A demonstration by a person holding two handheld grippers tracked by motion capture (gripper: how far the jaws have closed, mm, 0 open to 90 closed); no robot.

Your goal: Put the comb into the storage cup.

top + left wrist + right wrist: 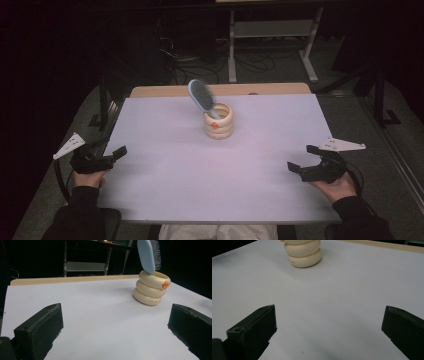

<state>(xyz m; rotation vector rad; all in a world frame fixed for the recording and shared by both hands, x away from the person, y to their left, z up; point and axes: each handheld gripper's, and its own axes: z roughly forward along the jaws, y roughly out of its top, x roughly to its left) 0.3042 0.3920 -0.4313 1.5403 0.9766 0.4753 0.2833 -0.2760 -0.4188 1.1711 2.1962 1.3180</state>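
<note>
Brush (201, 95) leans in cup (219, 122), far centre of table (165, 170). Left gripper (116, 154) and right gripper (302, 159) are wide apart, empty. Risk: tugging the brush sideways tips the cup.

Bare white table (165, 175) between both grippers, only ringed holder (219, 121) with hairbrush (201, 96) standing mid-table, far side

**Bright table, pitch-dark room**

Light falls from above onto the white table (165, 175), everything past its edges goes nearly black. Soft shadow beside the cream holder (150, 290) near the far edge. Pretty grainy overall; close-up jaws in both gripper views look soft. No glare.
</note>
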